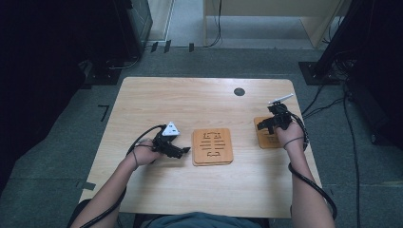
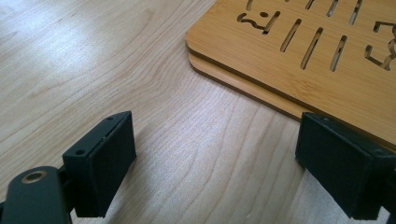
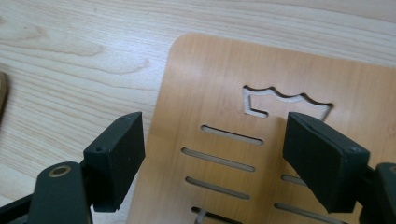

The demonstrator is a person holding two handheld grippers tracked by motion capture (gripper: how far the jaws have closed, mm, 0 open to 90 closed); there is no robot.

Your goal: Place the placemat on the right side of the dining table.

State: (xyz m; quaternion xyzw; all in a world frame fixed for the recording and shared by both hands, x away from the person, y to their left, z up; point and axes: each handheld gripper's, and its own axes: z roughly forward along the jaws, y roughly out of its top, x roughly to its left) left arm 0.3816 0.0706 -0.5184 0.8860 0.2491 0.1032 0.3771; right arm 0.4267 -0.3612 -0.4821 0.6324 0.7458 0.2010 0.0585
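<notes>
A stack of two slotted bamboo boards (image 1: 212,146) lies at the middle of the wooden table (image 1: 190,99). My left gripper (image 1: 184,150) rests just left of the stack, pointing at it. In the left gripper view the gripper (image 2: 210,172) is open, with bare table between its jaws and a corner of the stacked boards (image 2: 299,51) just ahead on the right. A single slotted board (image 1: 267,137) lies at the right of the table. My right gripper (image 1: 261,125) hovers over it. In the right gripper view that gripper (image 3: 215,158) is open above the board (image 3: 210,84), holding nothing.
A round black grommet (image 1: 239,91) sits near the table's far edge. Cables trail from both grippers along the person's forearms. Dark equipment and stands surround the table on the floor at left and right.
</notes>
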